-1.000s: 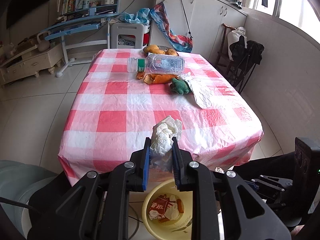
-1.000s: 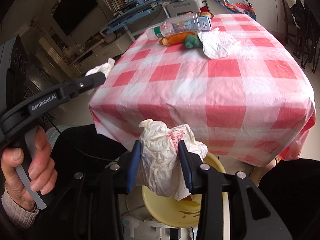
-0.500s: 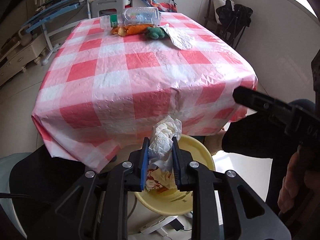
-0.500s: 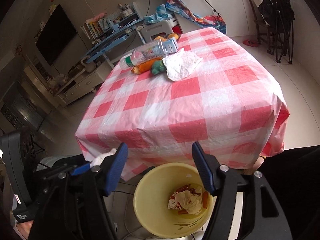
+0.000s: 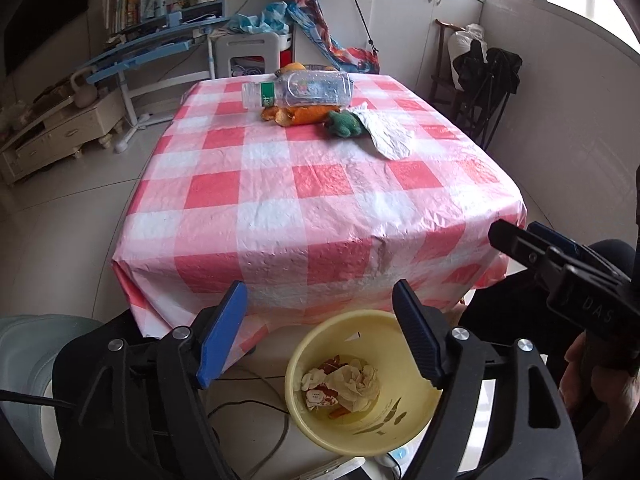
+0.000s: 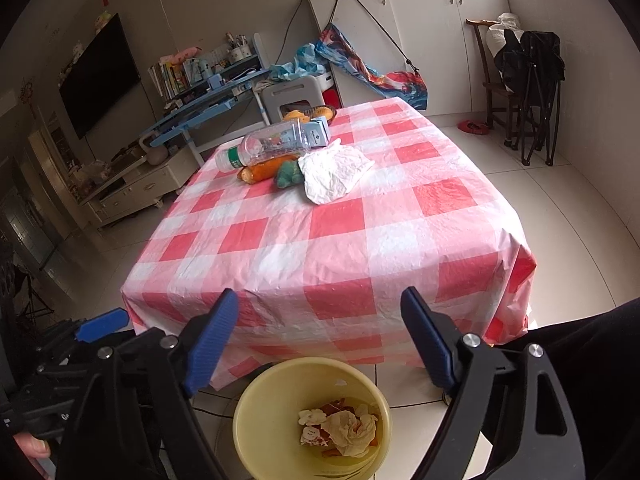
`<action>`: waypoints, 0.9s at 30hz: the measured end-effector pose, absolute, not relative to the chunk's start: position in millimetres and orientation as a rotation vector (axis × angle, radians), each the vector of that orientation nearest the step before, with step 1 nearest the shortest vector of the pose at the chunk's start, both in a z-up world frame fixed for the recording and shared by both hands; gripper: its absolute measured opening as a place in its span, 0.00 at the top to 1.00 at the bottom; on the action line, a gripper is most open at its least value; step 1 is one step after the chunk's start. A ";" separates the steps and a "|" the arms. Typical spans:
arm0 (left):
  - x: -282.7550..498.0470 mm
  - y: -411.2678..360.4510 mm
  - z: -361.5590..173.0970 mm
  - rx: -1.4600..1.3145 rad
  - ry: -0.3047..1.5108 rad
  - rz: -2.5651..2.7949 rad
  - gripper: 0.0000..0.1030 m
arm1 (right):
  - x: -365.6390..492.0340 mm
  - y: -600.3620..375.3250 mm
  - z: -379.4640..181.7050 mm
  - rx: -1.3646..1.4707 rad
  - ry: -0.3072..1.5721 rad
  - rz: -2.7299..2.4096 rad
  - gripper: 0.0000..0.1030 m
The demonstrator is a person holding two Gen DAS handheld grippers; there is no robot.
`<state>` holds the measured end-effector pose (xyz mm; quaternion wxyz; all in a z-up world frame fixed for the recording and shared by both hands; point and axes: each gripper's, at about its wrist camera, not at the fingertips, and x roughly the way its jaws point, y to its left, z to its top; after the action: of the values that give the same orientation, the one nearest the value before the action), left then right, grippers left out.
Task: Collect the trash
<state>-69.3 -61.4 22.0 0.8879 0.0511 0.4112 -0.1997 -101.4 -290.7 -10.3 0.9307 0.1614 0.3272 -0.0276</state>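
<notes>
A yellow bin point(image 5: 362, 420) point(image 6: 280, 440) stands on the floor at the table's near edge, with crumpled tissues point(image 5: 354, 380) point(image 6: 352, 430) and wrappers inside. My left gripper point(image 5: 320, 300) hangs above it, its jaws opening with nothing between them. My right gripper point(image 6: 318, 308) also hovers over the bin, jaws opening and empty. On the far part of the red-checked table point(image 5: 320, 200) lie a clear plastic bottle point(image 5: 300, 90) point(image 6: 276, 144), orange peel point(image 5: 298, 116) point(image 6: 262, 170), a green knitted thing point(image 5: 342, 124) point(image 6: 288, 174) and a flat white tissue point(image 5: 386, 132) point(image 6: 336, 172).
A basket of fruit point(image 6: 310, 113) sits at the table's far end. Beyond it stand a grey stool point(image 5: 248, 54), a blue desk point(image 5: 140, 52) and white cupboards point(image 6: 420, 40). A folded dark chair point(image 6: 536, 92) stands by the right wall. The person's dark lap and cables lie by the bin.
Both grippers have opened. The tissue wads they held have dropped into the bin, the right one first, then the left one. The left gripper moved over the bin.
</notes>
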 end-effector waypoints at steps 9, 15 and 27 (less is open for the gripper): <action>-67.9 -43.9 43.5 0.034 0.746 -0.339 0.21 | -100.8 -280.2 -10.1 0.261 0.662 -0.061 0.21; -66.7 -37.7 46.3 0.012 0.730 -0.311 0.19 | -101.2 -279.3 -9.8 0.256 0.659 -0.064 0.21; -66.3 -37.3 46.3 0.016 0.722 -0.309 0.19 | -100.7 -278.7 -9.3 0.246 0.658 -0.063 0.20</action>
<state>-66.3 -37.3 46.3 0.9238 0.0076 0.3520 -0.1506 -100.7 -278.7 -9.3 0.9384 0.1205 0.3225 -0.0309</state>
